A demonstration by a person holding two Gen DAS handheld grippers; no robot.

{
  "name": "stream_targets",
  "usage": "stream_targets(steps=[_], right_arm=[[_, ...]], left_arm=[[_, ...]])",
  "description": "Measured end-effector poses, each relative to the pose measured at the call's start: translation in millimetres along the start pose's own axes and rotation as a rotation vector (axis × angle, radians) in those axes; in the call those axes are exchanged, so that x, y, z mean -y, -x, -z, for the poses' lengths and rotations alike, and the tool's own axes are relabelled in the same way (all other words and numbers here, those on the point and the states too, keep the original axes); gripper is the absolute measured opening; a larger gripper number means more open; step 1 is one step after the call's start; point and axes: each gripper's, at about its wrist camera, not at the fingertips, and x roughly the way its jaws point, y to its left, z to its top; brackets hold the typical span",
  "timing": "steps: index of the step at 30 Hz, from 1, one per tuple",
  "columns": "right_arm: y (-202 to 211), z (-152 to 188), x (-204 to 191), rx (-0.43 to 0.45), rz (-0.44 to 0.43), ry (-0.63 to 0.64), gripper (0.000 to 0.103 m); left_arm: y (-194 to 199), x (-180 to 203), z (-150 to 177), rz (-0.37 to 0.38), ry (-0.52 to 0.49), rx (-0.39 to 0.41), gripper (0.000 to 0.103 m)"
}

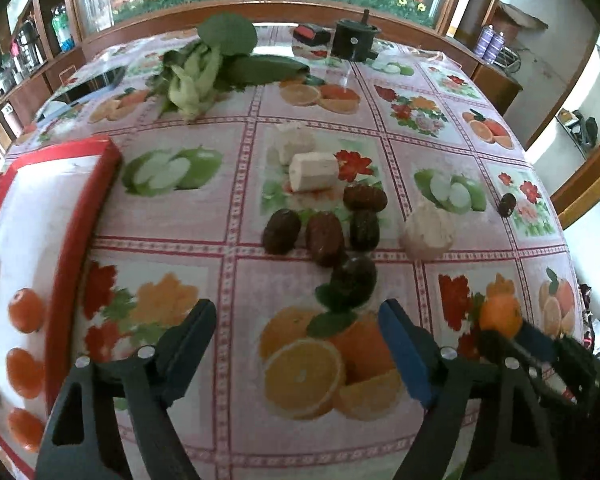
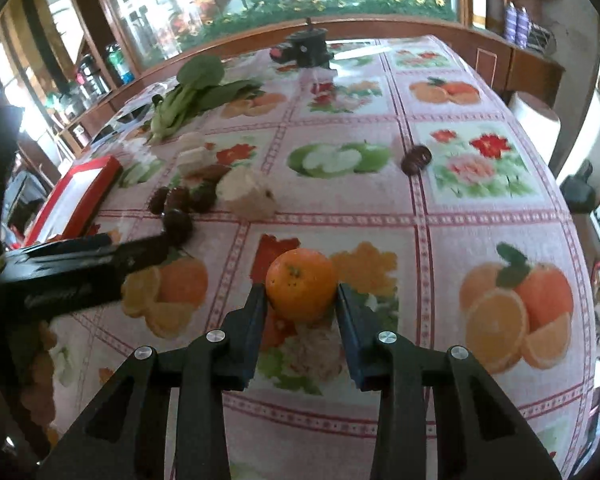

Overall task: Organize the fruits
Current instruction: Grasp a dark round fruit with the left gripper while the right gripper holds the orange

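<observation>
My right gripper [image 2: 302, 294] is shut on a small orange [image 2: 302, 290], which sits low over the fruit-print tablecloth. In the left wrist view the same orange [image 1: 500, 314] shows at lower right in the right gripper [image 1: 516, 338]. My left gripper [image 1: 296, 316] is open with nothing between its fingers, and a dark date [image 1: 354, 280] lies just ahead of them. Several more dates [image 1: 324, 236] lie in a cluster beyond. A red-rimmed white tray [image 1: 72, 240] at the left holds three oranges [image 1: 26, 310]. The left gripper [image 2: 80, 264] crosses the right wrist view at left.
White cut pieces [image 1: 314, 170] and a rounder pale piece [image 1: 428, 232] lie by the dates. A lone date [image 2: 416, 158] sits far right. Leafy greens [image 1: 204, 72] and a black device [image 1: 354, 40] stand at the back. The table edge drops off at right.
</observation>
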Motion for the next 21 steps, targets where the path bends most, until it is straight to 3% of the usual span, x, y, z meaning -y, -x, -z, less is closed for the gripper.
stream_targets(steps=[6, 9, 11, 12, 21], right_arm=[[0, -1, 1, 0.005, -0.014, -0.006, 0.035], [0, 0, 1, 0.016, -0.013, -0.009, 0.036], [0, 1, 0, 0.023, -0.008, -0.007, 0.036], [0, 1, 0, 0.024, -0.006, -0.005, 0.036], [5, 9, -6, 0.026, 0.014, 0.0, 0.036]], left_arm=[[-7, 9, -4, -0.002, -0.015, 0.026, 0.07], [-6, 11, -5, 0.026, -0.031, 0.041, 0.054], [-5, 12, -4, 0.068, -0.043, 0.046, 0.031], [-5, 13, -4, 0.101, -0.05, 0.038, 0.026], [7, 6, 13, 0.15, -0.045, 0.028, 0.026]])
